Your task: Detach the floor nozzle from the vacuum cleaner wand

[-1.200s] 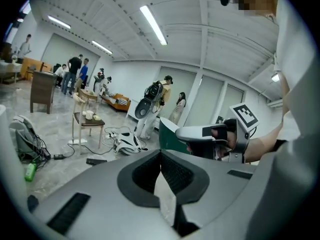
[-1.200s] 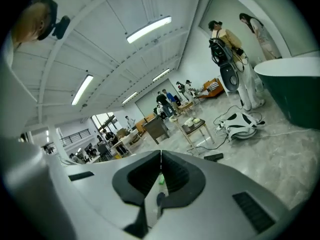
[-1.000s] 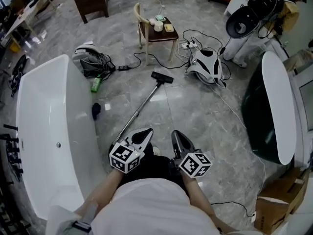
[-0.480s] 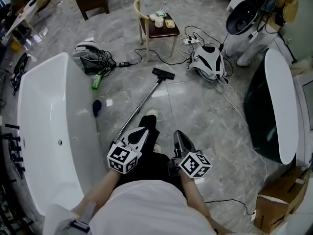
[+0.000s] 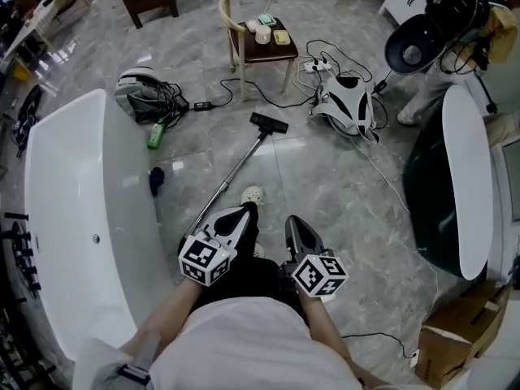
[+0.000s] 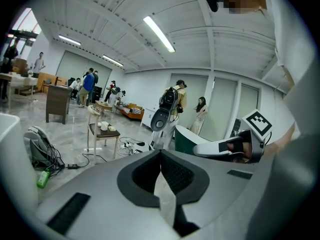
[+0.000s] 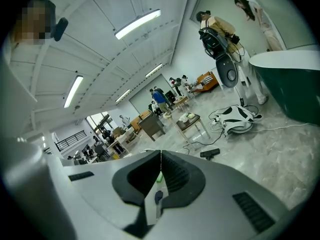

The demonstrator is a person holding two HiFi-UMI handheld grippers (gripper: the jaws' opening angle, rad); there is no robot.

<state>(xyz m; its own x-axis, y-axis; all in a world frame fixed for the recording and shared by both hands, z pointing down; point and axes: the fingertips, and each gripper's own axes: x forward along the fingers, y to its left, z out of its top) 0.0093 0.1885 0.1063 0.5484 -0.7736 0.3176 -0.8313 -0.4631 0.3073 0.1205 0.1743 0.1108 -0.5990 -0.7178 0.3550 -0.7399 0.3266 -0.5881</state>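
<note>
The vacuum wand (image 5: 236, 171) lies on the grey marble floor, running diagonally up to the right. The black floor nozzle (image 5: 268, 123) sits attached at its far end and shows small in the right gripper view (image 7: 209, 154). My left gripper (image 5: 241, 212) hovers over the wand's near end, its jaws shut with nothing between them (image 6: 160, 152). Just to its right my right gripper (image 5: 293, 223) is shut and empty as well (image 7: 160, 153). A shoe (image 5: 253, 195) stands beside the wand, just ahead of the left gripper.
A white bathtub (image 5: 73, 218) fills the left and a dark green tub (image 5: 455, 177) the right. Beyond the nozzle stand a wooden chair (image 5: 260, 43), a white-and-black machine (image 5: 345, 104) with cables, a green bottle (image 5: 154, 136) and a cardboard box (image 5: 451, 344).
The person has stepped forward: a shoe now shows beside the wand, and both grippers have edged toward it. Both pairs of jaws stay shut.
</note>
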